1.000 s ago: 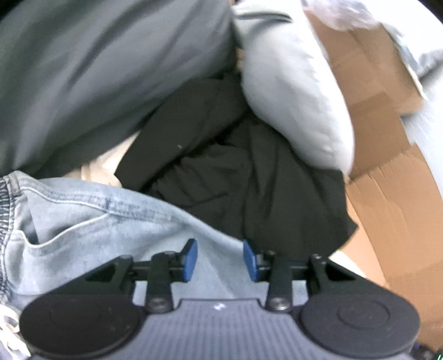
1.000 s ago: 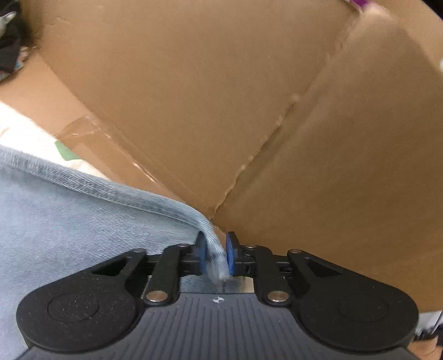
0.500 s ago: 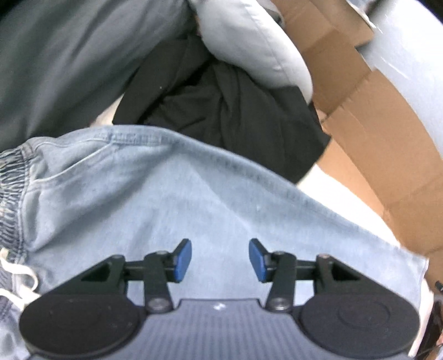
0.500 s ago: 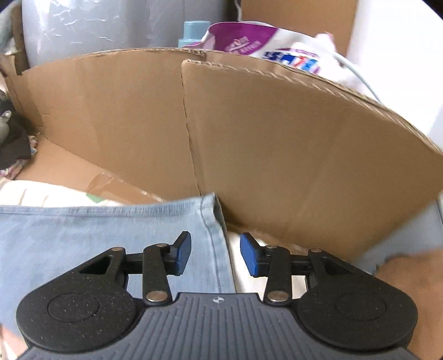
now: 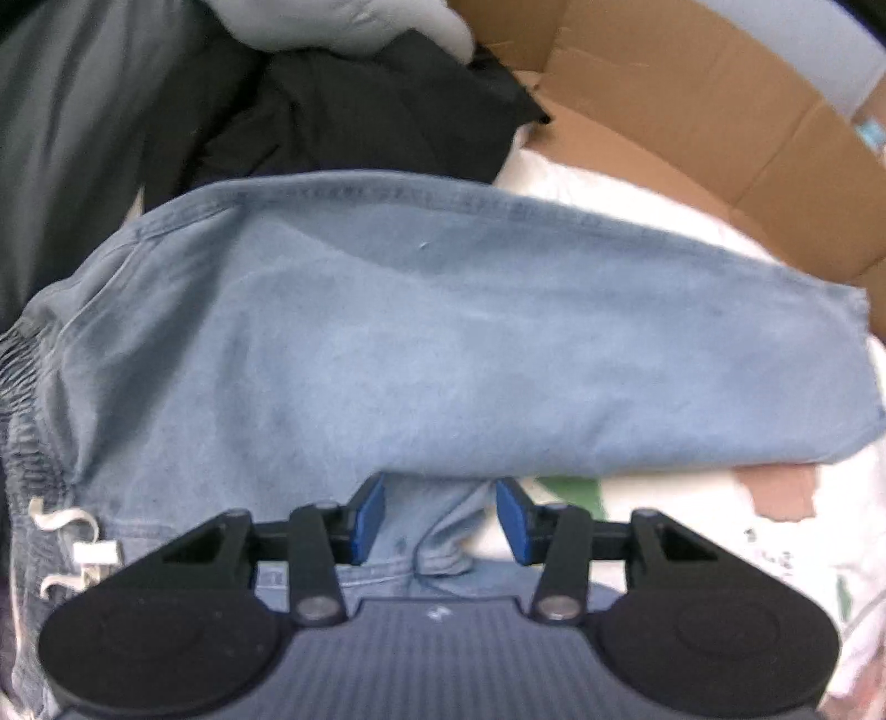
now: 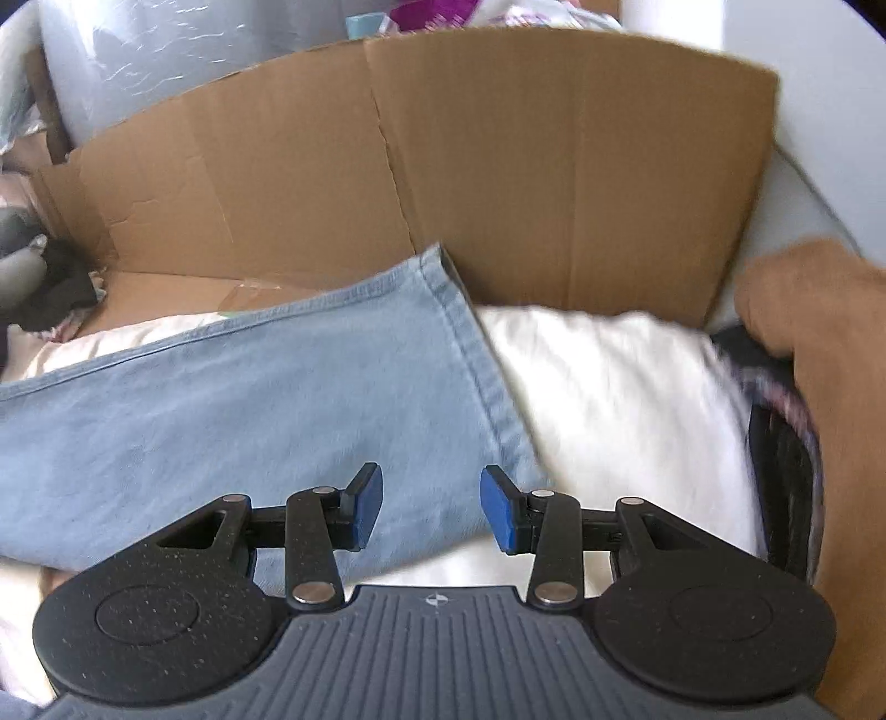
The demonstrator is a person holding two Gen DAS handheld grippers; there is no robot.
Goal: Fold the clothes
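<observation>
I see the jeans (image 5: 421, 343) lying flat on white bedding (image 6: 609, 376), cardboard (image 6: 498, 166) at the far side. My left gripper (image 5: 440, 518) and right gripper (image 6: 432, 507) both hang over the denim, fingers apart, holding nothing.

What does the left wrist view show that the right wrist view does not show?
Only the left wrist view shows the jeans' elastic waistband with its white drawstring and a grey garment.

Only the right wrist view shows the hemmed leg end and a purple package behind the cardboard.

Both show the light blue jeans on white bedding, brown cardboard, black clothing, and open tongs: left, right.
</observation>
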